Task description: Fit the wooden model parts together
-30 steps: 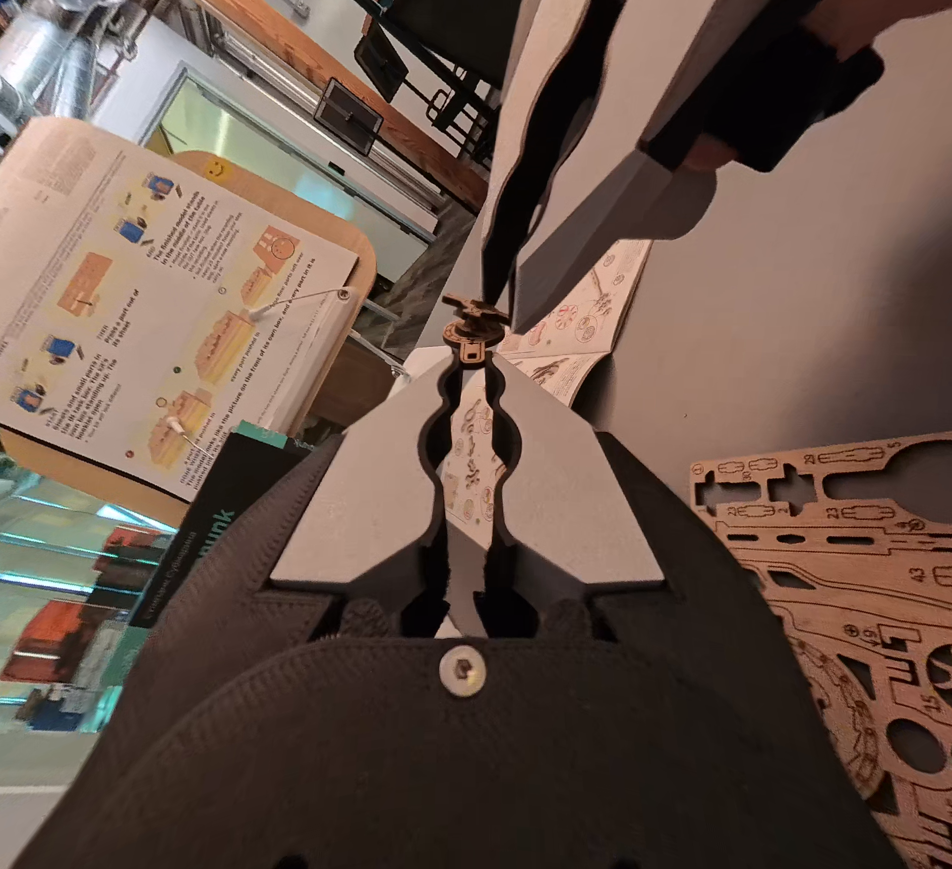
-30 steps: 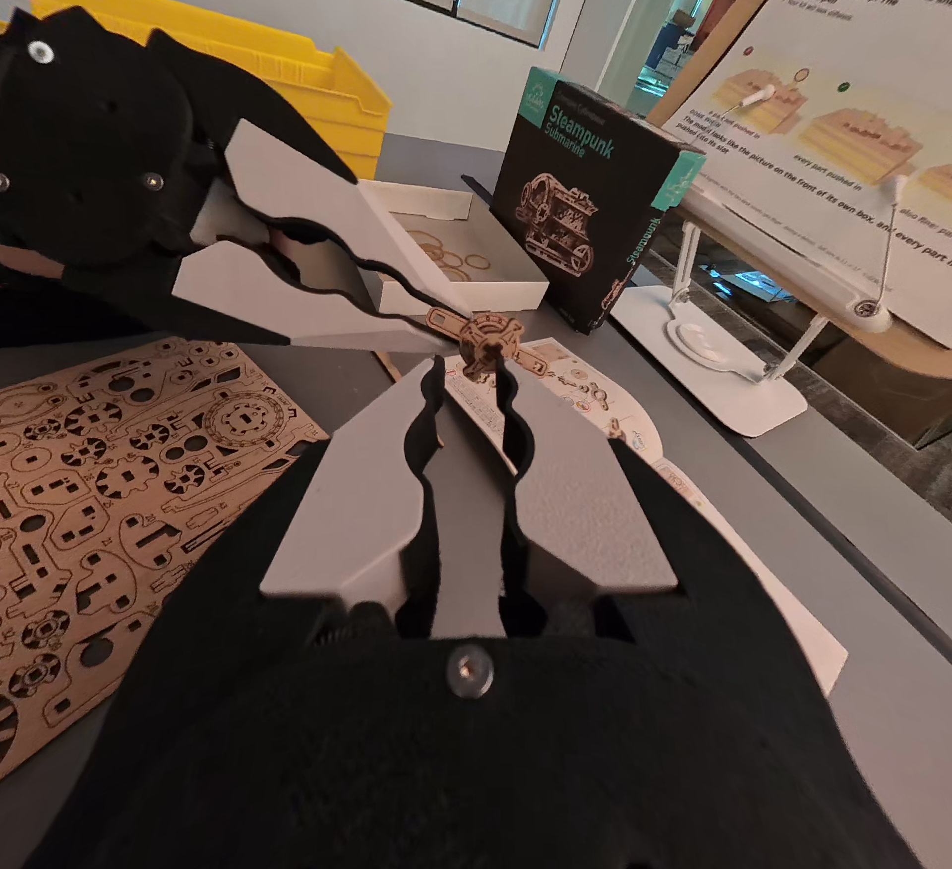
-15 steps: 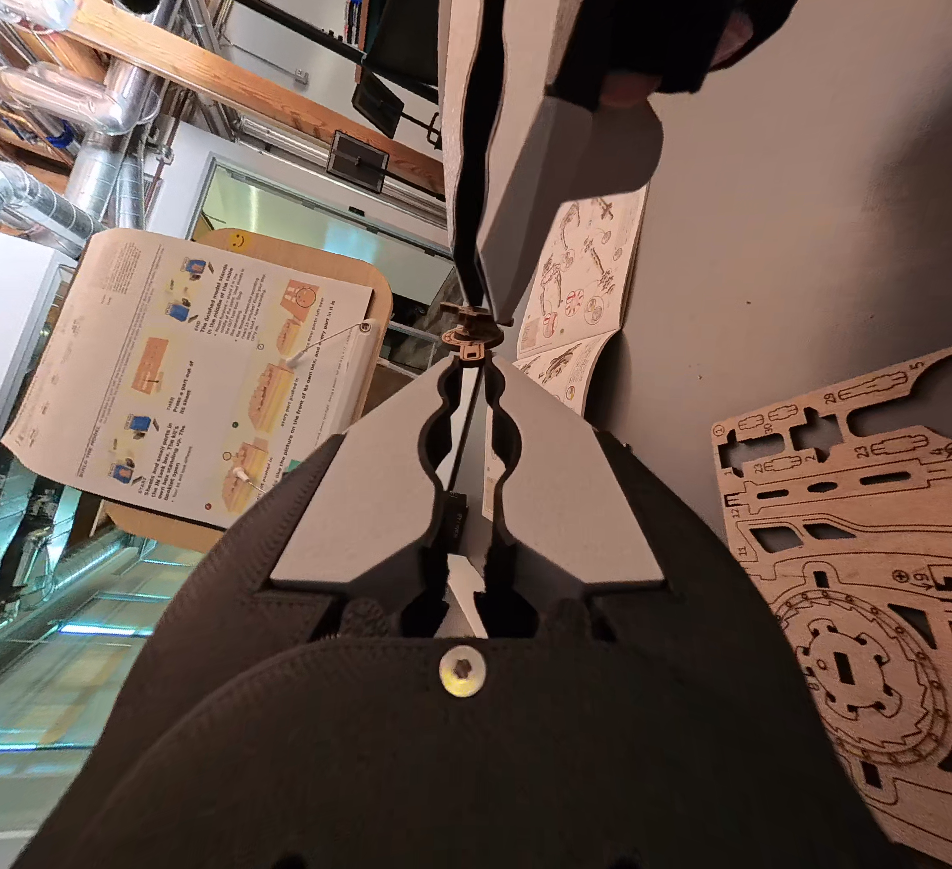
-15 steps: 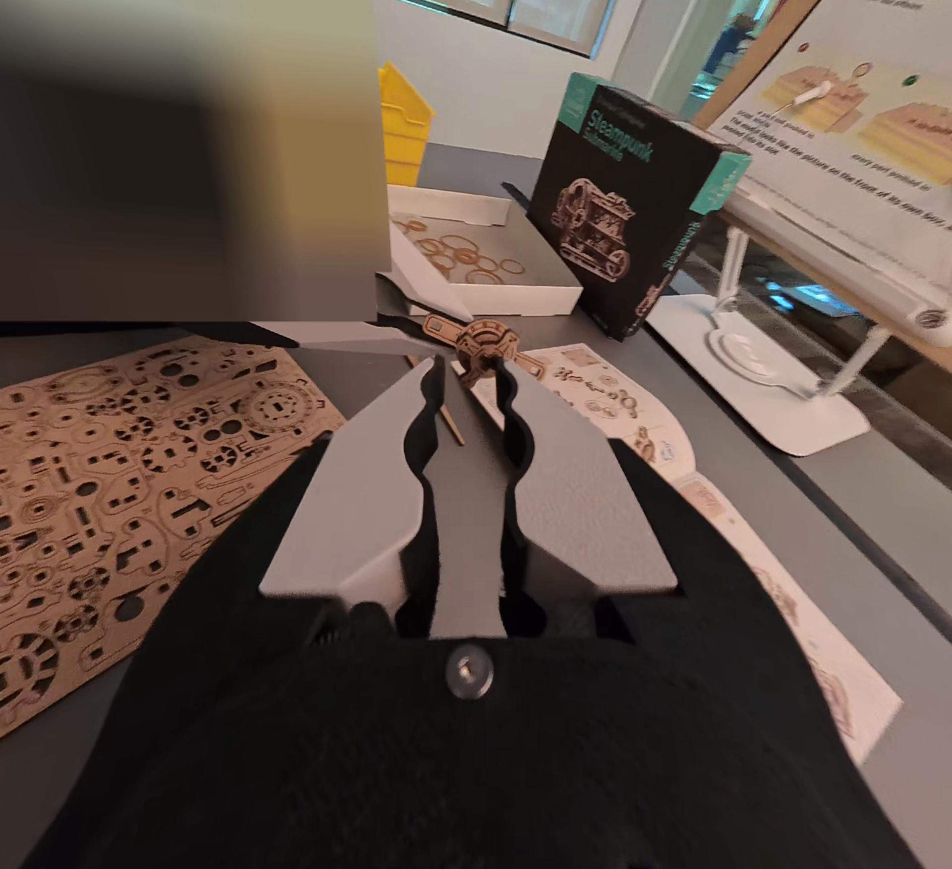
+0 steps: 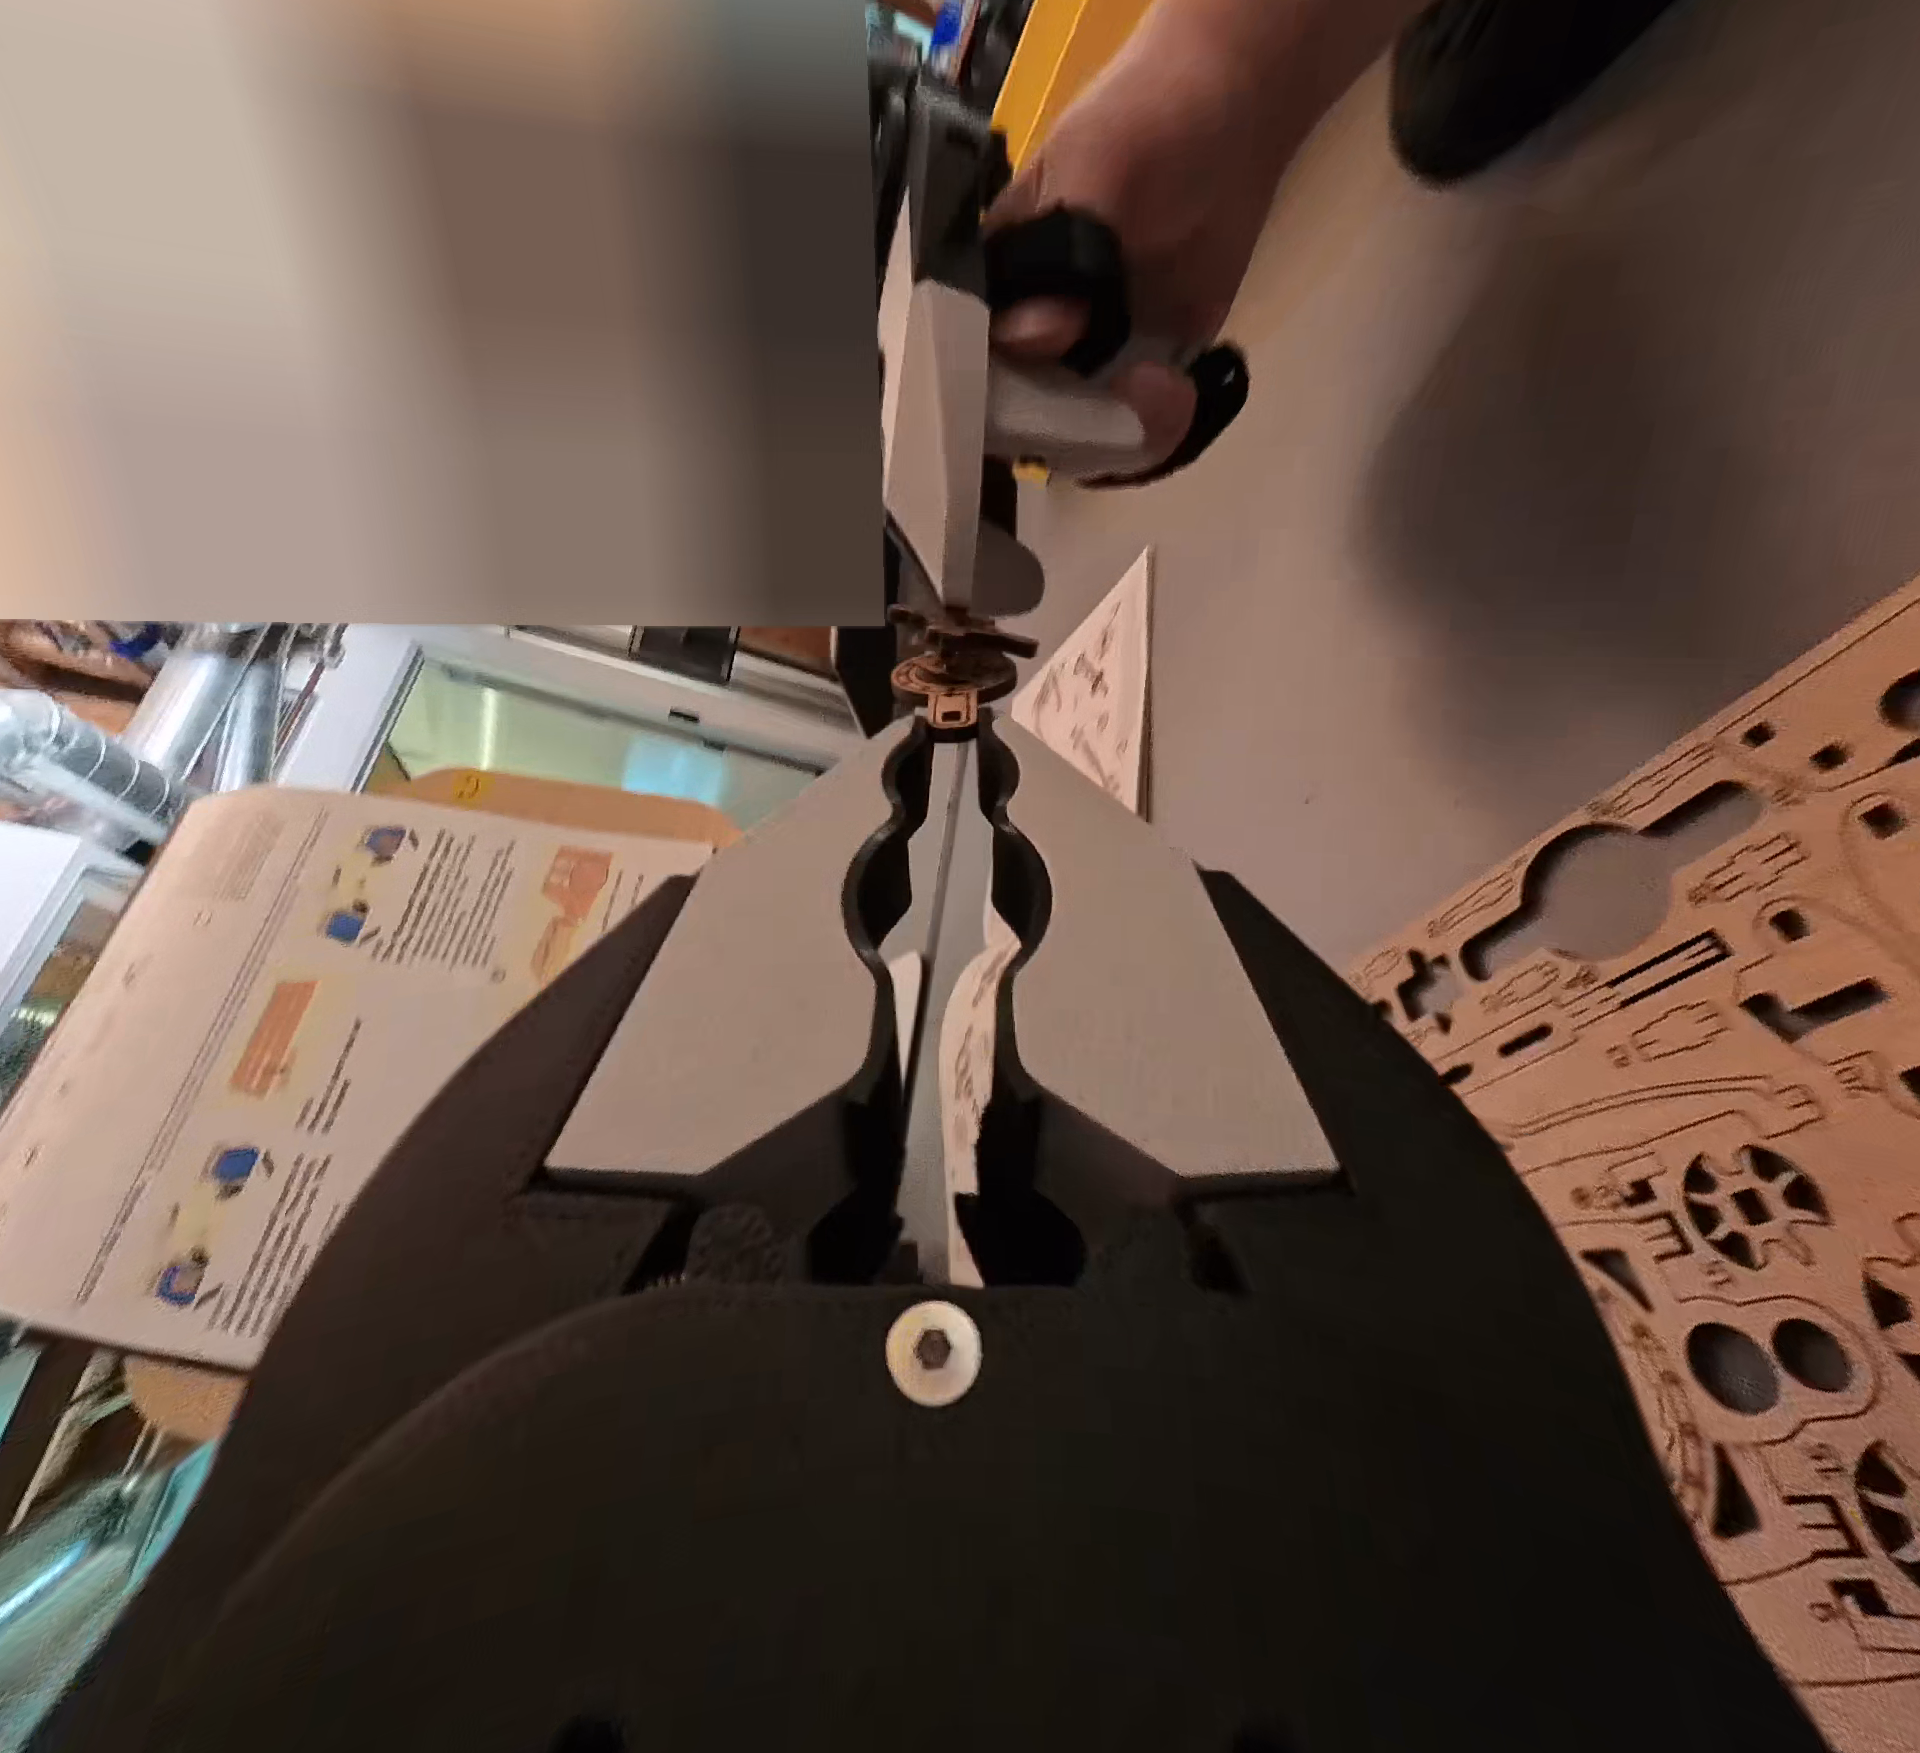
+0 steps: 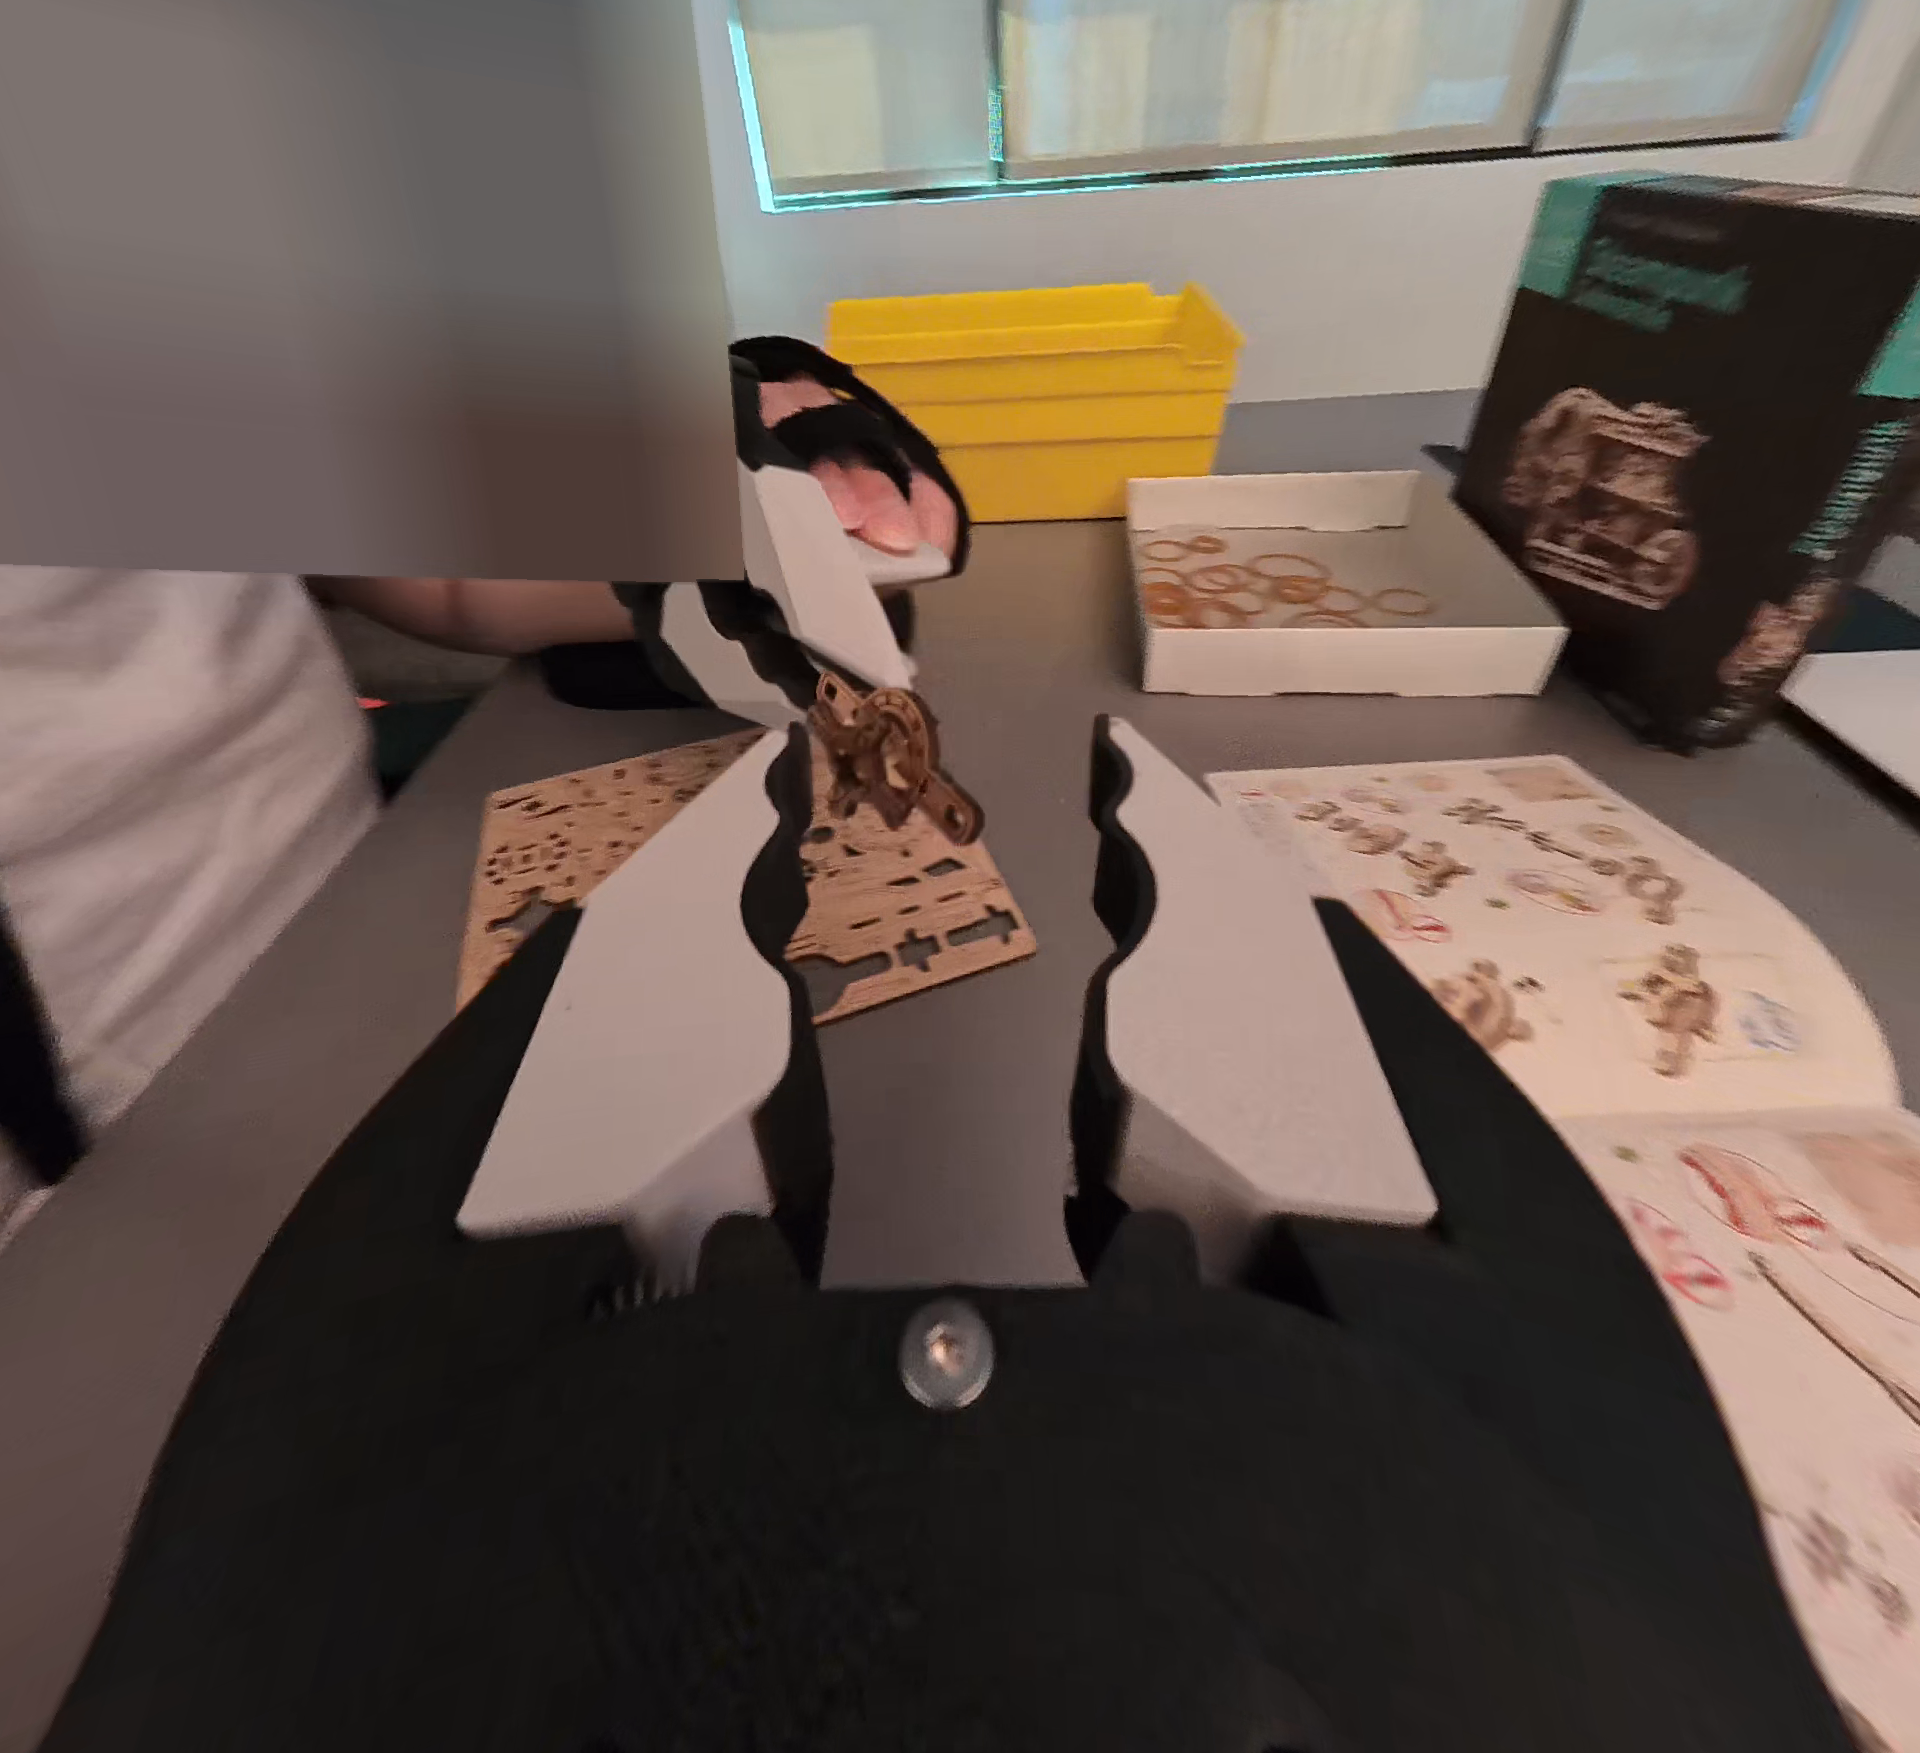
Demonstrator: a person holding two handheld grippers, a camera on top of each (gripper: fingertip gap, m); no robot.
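Observation:
A small brown wooden model assembly (image 5: 954,664) with a round toothed part is pinched at the tips of my left gripper (image 5: 951,727), which is shut on it and holds it above the grey table (image 6: 1039,602). In the right wrist view the assembly (image 6: 894,758) hangs from the left gripper (image 6: 862,675) just in front of my right gripper's left finger. My right gripper (image 6: 942,732) is open and empty, its jaws wide apart. In the left wrist view the right gripper (image 5: 940,508) shows edge-on just beyond the assembly.
A laser-cut wooden parts sheet (image 6: 904,924) lies under the grippers and fills the right of the left wrist view (image 5: 1662,1080). An open instruction booklet (image 6: 1507,924) lies to the right. A white tray (image 6: 1340,664) of rings, a yellow bin (image 6: 1039,394) and a dark kit box (image 6: 1683,477) stand behind.
My right gripper has opened, let go of the assembly and drawn back a little. My left gripper still holds the assembly. Both views have swung round.

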